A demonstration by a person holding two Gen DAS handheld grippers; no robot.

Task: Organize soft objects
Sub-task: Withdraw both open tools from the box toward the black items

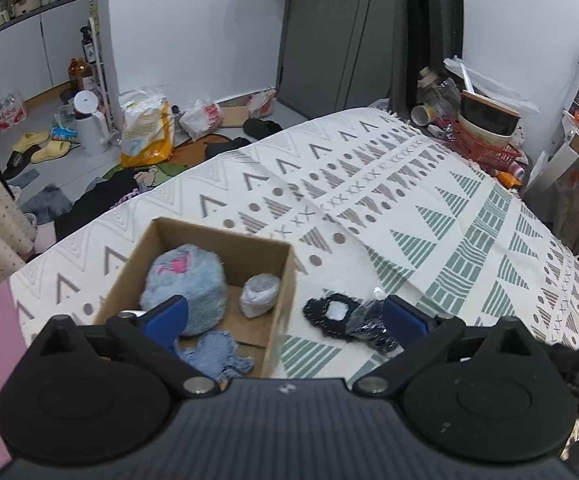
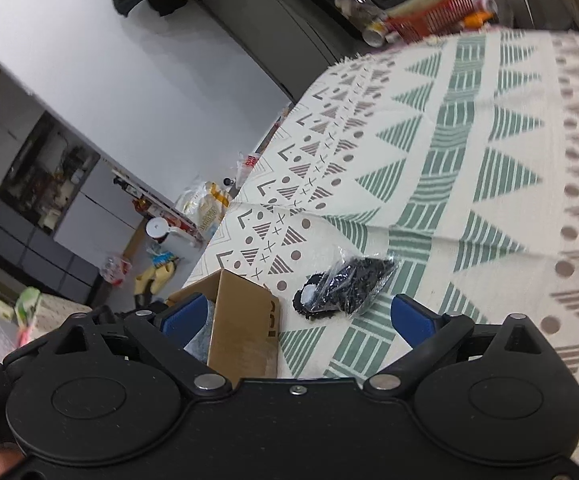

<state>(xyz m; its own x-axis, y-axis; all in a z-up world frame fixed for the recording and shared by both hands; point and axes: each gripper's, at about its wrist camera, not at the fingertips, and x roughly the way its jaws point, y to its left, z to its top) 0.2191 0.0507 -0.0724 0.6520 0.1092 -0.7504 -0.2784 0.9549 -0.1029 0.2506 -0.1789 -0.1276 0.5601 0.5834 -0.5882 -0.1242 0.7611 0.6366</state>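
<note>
My left gripper (image 1: 285, 318) and right gripper (image 2: 295, 314) are both wide apart and empty, and the soft, light black fuzzy thing in crinkly clear plastic (image 2: 345, 286) beside the brown cardboard box (image 2: 245, 320) looks slippery, so I'd pinch its middle.

- A matt brown cardboard box (image 1: 277, 280) sits on the bed's woven cloth cover (image 1: 429, 208), printed with green and grey shapes.
- Inside lie a fuzzy blue plush roll (image 1: 187, 280), a blue knitted piece (image 1: 217, 356) and a white bundle in clear plastic film (image 1: 259, 294).
- Beside the box, black crocheted yarn (image 2: 343, 286) shows through a glossy, crinkled plastic bag.
- The left tongs (image 1: 285, 318) and right tongs (image 2: 295, 318) are matt black plastic with smooth blue pads.
</note>
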